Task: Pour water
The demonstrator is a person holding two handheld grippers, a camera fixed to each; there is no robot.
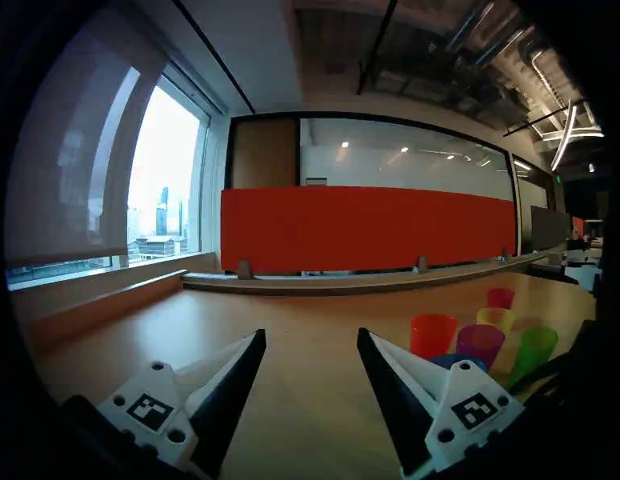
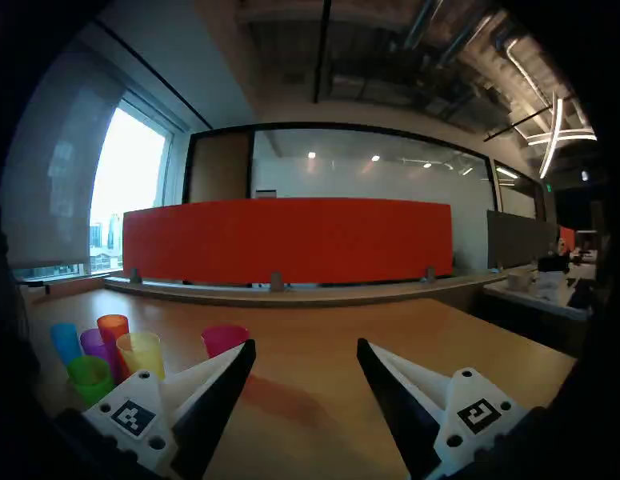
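Left gripper view: left claw (image 1: 310,340) spread wide, empty, low over the counter (image 1: 310,416), with the coloured plastic cups (image 1: 479,342) clustered off to one side. Right gripper view: right claw (image 2: 306,346) spread too, nothing pinched, pink cup (image 2: 224,338) close by one fingertip. They look light, thin and tippy, so pinch mid-wall, gently.

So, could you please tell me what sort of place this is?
Most likely an open-plan office: a wooden desk with a red divider screen, a glass-walled room behind, and exposed ceiling pipes.

Wooden desk (image 1: 326,320), red divider panel (image 1: 366,228), bright window (image 1: 162,188), exposed ceiling pipes (image 2: 438,32).
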